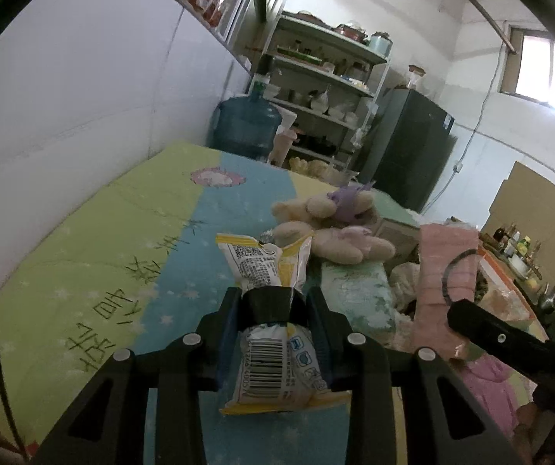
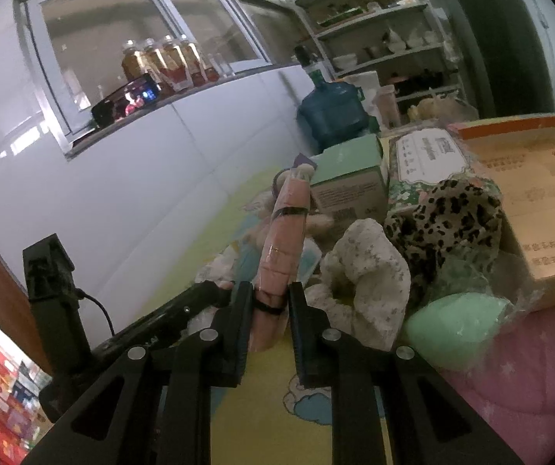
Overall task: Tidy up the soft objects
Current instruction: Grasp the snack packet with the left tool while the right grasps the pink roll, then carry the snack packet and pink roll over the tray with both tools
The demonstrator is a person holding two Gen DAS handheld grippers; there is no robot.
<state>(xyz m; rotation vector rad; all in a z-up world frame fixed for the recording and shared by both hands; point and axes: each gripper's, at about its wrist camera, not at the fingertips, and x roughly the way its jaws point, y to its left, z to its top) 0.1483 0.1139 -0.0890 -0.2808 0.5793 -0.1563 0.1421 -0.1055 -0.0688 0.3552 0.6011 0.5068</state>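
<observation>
The left gripper (image 1: 273, 310) is clamped narrow around the waist of a yellow-and-white snack packet (image 1: 268, 271), pinching the soft wrapper at its middle so both ends bulge free; gripped there, the packet is likely to stay balanced and not slip out endwise. It hangs just above the green-and-blue play mat (image 1: 95, 232), with a heap of cream and purple plush toys (image 1: 331, 228) beyond.

The right gripper (image 2: 268, 302) is closed on the lower end of a pink plastic-wrapped roll (image 2: 283, 240) banded with a black hair tie, so the roll stands upright between the jaws, probably so it clears the clutter. Beside it on the mat lie a white scrunchie (image 2: 366, 271), a leopard-print scrunchie (image 2: 448, 217), a mint-green sponge in a bag (image 2: 459, 329) and a green carton (image 2: 351, 178).
</observation>
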